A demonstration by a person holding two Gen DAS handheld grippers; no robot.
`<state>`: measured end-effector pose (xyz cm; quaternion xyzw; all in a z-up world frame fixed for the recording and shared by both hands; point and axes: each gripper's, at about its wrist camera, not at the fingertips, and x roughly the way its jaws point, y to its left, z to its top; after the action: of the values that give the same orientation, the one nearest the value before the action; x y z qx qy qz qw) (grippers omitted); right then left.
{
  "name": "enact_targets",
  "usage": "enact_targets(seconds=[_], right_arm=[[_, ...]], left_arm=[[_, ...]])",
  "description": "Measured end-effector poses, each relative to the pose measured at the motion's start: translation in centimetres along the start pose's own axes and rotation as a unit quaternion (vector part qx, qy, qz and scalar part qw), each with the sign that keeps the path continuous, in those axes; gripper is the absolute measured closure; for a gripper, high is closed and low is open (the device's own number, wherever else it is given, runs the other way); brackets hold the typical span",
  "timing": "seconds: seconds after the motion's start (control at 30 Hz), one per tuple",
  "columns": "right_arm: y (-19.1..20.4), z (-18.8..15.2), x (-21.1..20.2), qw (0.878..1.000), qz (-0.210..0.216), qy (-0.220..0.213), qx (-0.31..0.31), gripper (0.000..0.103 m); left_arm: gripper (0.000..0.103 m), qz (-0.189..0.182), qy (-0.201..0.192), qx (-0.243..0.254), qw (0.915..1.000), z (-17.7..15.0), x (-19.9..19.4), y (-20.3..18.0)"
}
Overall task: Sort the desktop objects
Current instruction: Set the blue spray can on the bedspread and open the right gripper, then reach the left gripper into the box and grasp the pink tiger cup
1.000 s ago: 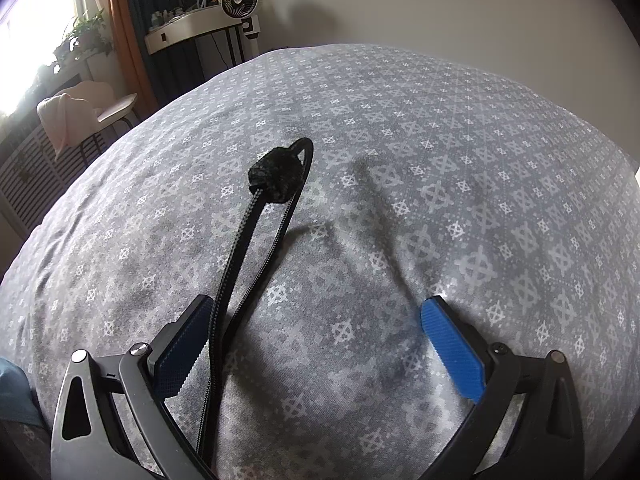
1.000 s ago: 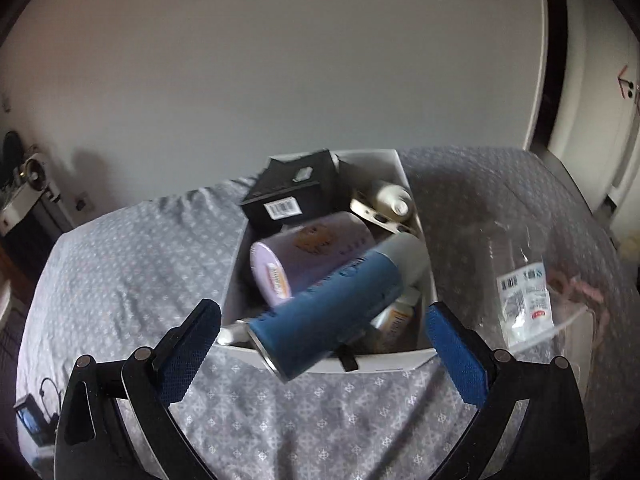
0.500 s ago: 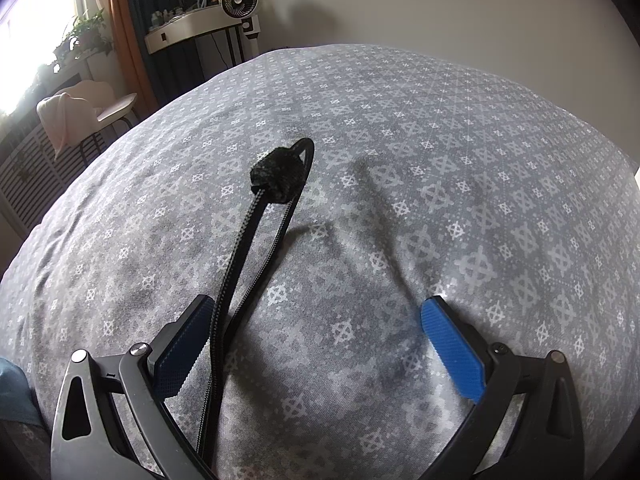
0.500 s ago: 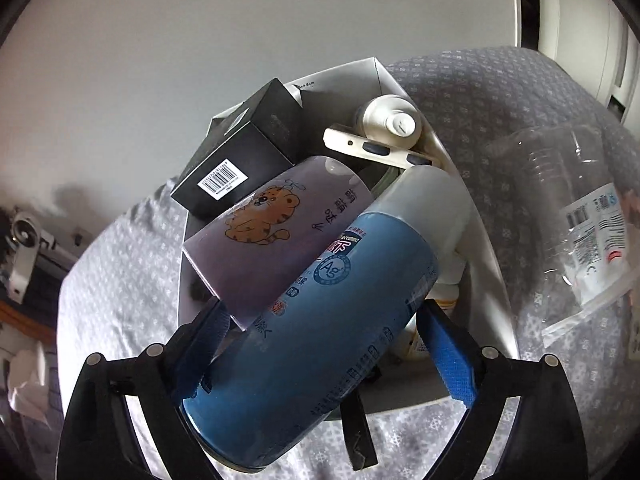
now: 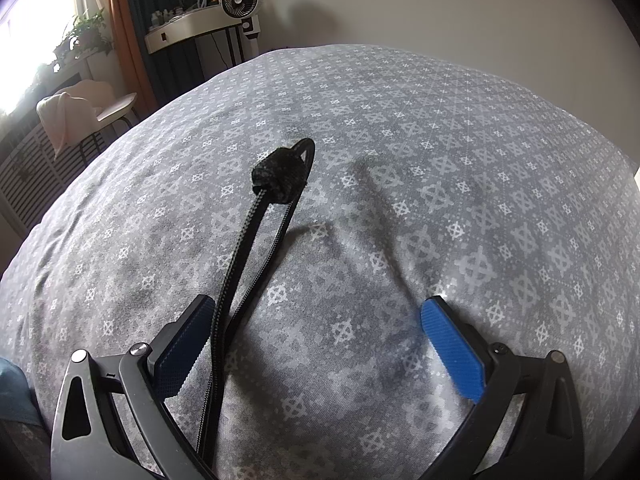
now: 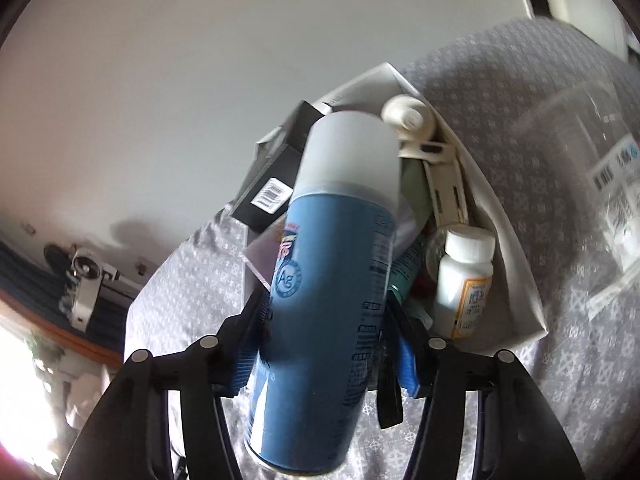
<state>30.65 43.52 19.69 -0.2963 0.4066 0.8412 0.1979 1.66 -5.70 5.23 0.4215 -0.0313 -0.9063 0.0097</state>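
The right gripper [image 6: 324,354] has dropped onto the blue spray can [image 6: 324,300] — jaws closing on its body above the white box [image 6: 516,280] to lift it; the left gripper [image 5: 316,344] idles, jaws apart.

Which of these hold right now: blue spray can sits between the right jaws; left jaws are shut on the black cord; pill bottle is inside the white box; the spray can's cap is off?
1. The blue spray can sits between the jaws of the right gripper: true; the jaws are closing on it.
2. The left gripper is shut on the black cord: false; its jaws stand wide open.
3. The pill bottle is inside the white box: true.
4. The can's cap is off: false; a pale cap is on.
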Motion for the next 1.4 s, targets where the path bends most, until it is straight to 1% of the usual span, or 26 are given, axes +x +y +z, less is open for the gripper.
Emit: enact_targets(seconds=[0.07,0.13,0.23,0.27,0.33,0.43,0.53,0.57,0.7,0.73,0.8,0.83,0.87,0.9,0.93,0.97,1.03,1.07,1.1,1.13,1.17,1.23,1.3,1.33,1.37,1.4], right_arm=[[0.3,-0.5,-0.7,1.0,0.027,-0.009,0.006,0.051],[1.5,-0.7,-1.3,0.999,0.051,-0.011,-0.009,0.051],[4.8,-1.5,-1.4,0.995,0.087,0.012,-0.055,0.051],[6.2,-2.0,-0.9,0.992,0.099,0.027,-0.067,0.051],[8.9,-3.5,1.1,0.985,0.133,0.073,-0.084,0.051],[12.9,-6.8,5.7,0.97,0.17,0.142,-0.099,0.051],[17.1,-11.1,10.9,0.949,0.19,0.214,-0.13,0.052],[18.4,-12.8,13.0,0.94,0.194,0.242,-0.139,0.052],[23.2,-18.9,18.9,0.916,0.185,0.307,-0.183,0.052],[24.5,-20.6,20.2,0.906,0.177,0.326,-0.203,0.052],[26.3,-23.0,21.8,0.89,0.165,0.346,-0.247,0.05],[26.9,-23.9,22.1,0.885,0.149,0.345,-0.276,0.043],[27.3,-24.6,22.1,0.881,0.125,0.34,-0.305,0.034],[27.4,-24.8,22.0,0.878,0.109,0.339,-0.321,0.03],[27.0,-24.8,21.6,0.878,0.099,0.334,-0.329,0.027],[26.2,-24.3,20.8,0.884,0.097,0.323,-0.325,0.027],[23.8,-22.7,18.4,0.904,0.088,0.283,-0.306,0.027],[22.2,-21.8,16.8,0.916,0.075,0.257,-0.3,0.027],[20.9,-20.9,15.4,0.923,0.062,0.234,-0.298,0.027],[19.7,-20.2,13.5,0.93,0.049,0.21,-0.298,0.027],[17.6,-19.1,11.8,0.935,0.034,0.187,-0.298,0.026],[13.6,-18.0,8.2,0.947,0.003,0.149,-0.285,0.024],[10.2,-17.2,4.8,0.956,-0.019,0.131,-0.261,0.023],[9.0,-16.5,3.3,0.961,-0.031,0.12,-0.247,0.023],[8.2,-15.9,1.4,0.966,-0.04,0.106,-0.232,0.023],[6.7,-15.2,-0.2,0.972,-0.051,0.088,-0.214,0.023]], left_arm=[[0.0,0.0,0.0,0.0,1.0,0.0,0.0,0.0],[0.0,0.0,0.0,0.0,1.0,0.0,0.0,0.0],[0.0,0.001,0.0,0.0,1.0,0.0,0.0,0.0],[0.0,0.001,0.0,0.0,1.0,0.0,0.0,0.0],[0.0,0.0,0.0,0.0,1.0,0.0,0.0,0.0],[0.0,0.0,0.0,0.0,1.0,0.0,0.0,-0.1],[0.0,0.0,0.0,0.0,1.0,0.0,0.0,-0.1],[0.0,0.0,0.0,0.0,1.0,0.0,0.0,-0.1],[0.0,-0.001,0.0,-0.001,1.0,0.1,0.0,-0.1],[0.0,-0.002,0.0,-0.002,1.0,0.1,0.0,-0.1],[0.0,-0.003,0.001,-0.002,1.0,0.1,0.1,-0.2],[0.0,-0.004,0.001,-0.003,1.0,0.1,0.1,-0.2],[0.0,-0.004,0.001,-0.003,1.0,0.1,0.1,-0.2],[0.0,-0.005,0.001,-0.004,1.0,0.1,0.1,-0.2],[0.0,-0.007,0.002,-0.005,1.0,0.1,0.1,-0.2],[0.0,-0.012,0.003,-0.006,0.9999,0.1,0.1,-0.1],[0.0,-0.023,0.015,0.007,0.9996,0.6,0.0,0.0],[0.0,-0.029,0.019,0.023,0.9991,0.9,-0.4,-0.2],[0.001,-0.039,0.015,0.04,0.9983,1.4,-1.2,-0.7],[0.0,-0.049,-0.001,0.051,0.9975,1.9,-2.3,-1.3],[0.0,-0.07,-0.025,0.062,0.9953,2.8,-4.0,-2.2],[0.0,-0.119,-0.048,0.084,0.9882,4.5,-6.7,-4.6],[0.0,-0.186,-0.05,0.127,0.9731,6.7,-9.1,-8.4],[0.0,-0.217,-0.045,0.154,0.9629,7.7,-10.1,-10.5],[0.0,-0.253,-0.035,0.192,0.9477,8.9,-11.1,-13.3],[0.0,-0.278,-0.024,0.222,0.9344,9.7,-11.8,-15.5]])
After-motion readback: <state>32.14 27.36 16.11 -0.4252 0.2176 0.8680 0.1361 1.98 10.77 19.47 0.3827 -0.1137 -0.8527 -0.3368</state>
